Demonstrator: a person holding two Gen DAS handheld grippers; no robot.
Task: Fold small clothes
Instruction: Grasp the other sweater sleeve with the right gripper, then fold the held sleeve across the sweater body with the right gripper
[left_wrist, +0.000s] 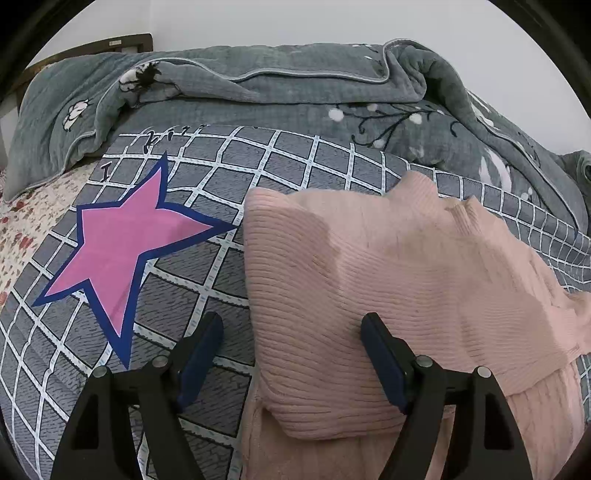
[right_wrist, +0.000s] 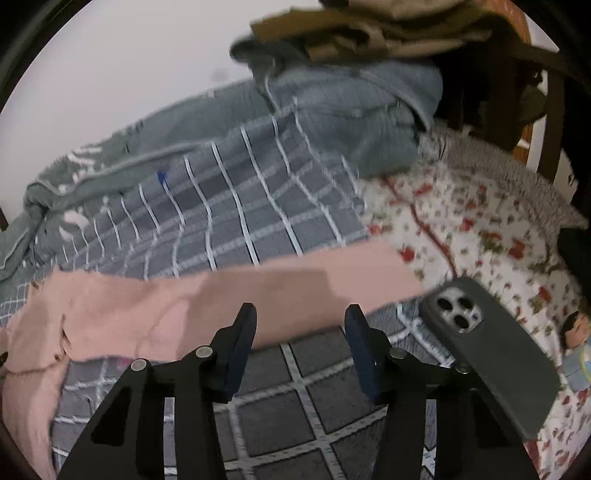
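I see the pink sweater (left_wrist: 388, 295) lying on the bed's checked cover (left_wrist: 207, 280), sleeve (right_wrist: 229, 295) stretching sideways toward a phone (right_wrist: 491, 354). Left hand-held gripper (left_wrist: 291, 354) and right hand-held gripper (right_wrist: 301, 332) both gape, holding nothing.

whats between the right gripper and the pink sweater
Only bare grid-patterned sheet lies between the right hand-held gripper and the pink sweater, per the right wrist view.

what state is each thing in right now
sweater: pink, partly folded, lying on the checked sheet
left gripper: open, over the sweater's left edge, holding nothing
right gripper: open, near the sweater's strip, holding nothing
phone: face down, camera up, on the bed
quilt: grey, bunched at the back
checked sheet: spread flat
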